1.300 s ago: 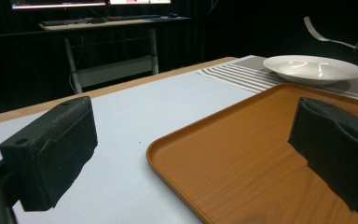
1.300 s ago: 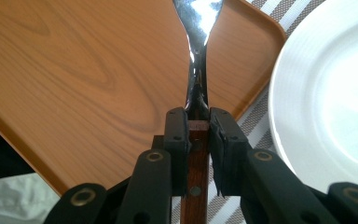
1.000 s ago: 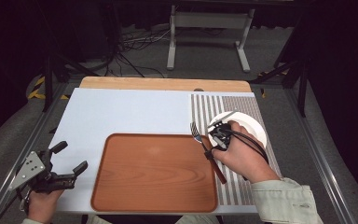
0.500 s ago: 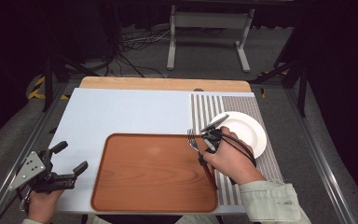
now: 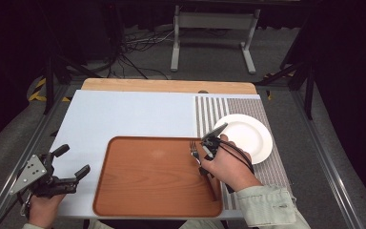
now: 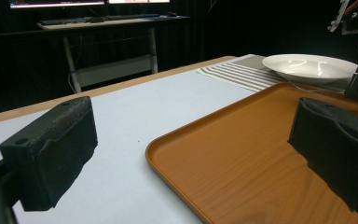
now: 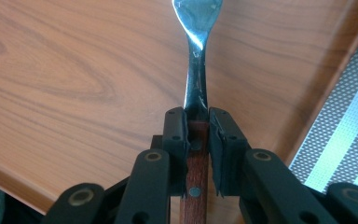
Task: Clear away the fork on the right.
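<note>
Two tongs in play. Right tongs (image 7: 196,135) are clenched on the fork (image 7: 196,60), pads pinching the wooden handle just below the metal neck, tines pointing away over the tray (image 7: 74,84). In the high view the right tongs (image 5: 208,145) hold the fork (image 5: 196,153) above the tray's right edge (image 5: 219,191), near the plate (image 5: 248,136), apart from it.

Risks, judged from here:
- Grip is narrow, on a smooth rounded handle; the fork could pivot or slide in the pads if the tines touch the tray first.
- Fork sits close to the tray rim; a low approach could catch the tines on the raised lip and knock the tray askew.
- Letting go while the fork is tilted or still high could make it bounce or skid off onto the striped mat (image 5: 209,114).
- The hand's cable loops near the plate; a snag could drag it.

Left tongs (image 5: 69,167) are released, nothing between the jaws, parked over the tabletop (image 5: 124,114) by the tray's left corner, well apart from the fork. In the left gripper view the tray's near edge (image 6: 168,158) lies between the pads (image 6: 51,149); an idle drift could nudge it.
</note>
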`<action>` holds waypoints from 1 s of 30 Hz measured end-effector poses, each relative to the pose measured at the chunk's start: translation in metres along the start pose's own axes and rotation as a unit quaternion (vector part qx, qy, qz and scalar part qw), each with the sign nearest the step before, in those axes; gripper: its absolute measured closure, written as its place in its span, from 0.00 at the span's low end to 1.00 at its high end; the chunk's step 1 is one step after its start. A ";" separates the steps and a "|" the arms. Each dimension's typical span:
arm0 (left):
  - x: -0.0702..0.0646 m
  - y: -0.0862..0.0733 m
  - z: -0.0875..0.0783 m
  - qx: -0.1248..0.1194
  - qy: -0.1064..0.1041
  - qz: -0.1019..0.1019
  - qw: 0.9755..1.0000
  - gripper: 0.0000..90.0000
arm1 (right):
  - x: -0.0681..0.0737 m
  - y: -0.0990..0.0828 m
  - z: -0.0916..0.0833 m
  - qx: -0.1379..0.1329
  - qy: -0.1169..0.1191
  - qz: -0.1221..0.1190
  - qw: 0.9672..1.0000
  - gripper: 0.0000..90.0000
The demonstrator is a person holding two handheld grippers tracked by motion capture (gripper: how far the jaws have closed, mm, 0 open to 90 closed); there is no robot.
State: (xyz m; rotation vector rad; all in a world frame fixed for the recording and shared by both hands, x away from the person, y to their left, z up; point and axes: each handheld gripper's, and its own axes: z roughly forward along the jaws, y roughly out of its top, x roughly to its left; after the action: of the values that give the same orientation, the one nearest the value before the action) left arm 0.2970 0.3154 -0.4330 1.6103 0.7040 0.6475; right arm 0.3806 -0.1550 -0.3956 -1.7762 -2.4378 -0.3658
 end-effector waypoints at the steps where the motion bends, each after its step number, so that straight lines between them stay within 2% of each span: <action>1: 0.000 0.000 0.000 0.002 -0.001 0.002 1.000 0.02 | 0.000 0.000 0.001 0.003 -0.001 0.002 1.000 0.87; 14: 0.000 0.000 0.000 0.003 -0.001 0.003 1.000 0.02 | 0.002 -0.001 0.011 0.026 -0.008 0.017 0.999 0.87; 30: -0.001 0.000 0.000 0.001 0.000 0.004 1.000 0.02 | 0.004 -0.001 0.018 0.038 -0.011 0.018 0.999 0.87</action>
State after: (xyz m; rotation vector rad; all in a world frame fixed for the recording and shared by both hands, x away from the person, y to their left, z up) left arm 0.2969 0.3148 -0.4331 1.6147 0.6988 0.6536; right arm 0.3796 -0.1469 -0.4127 -1.7990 -2.3961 -0.2481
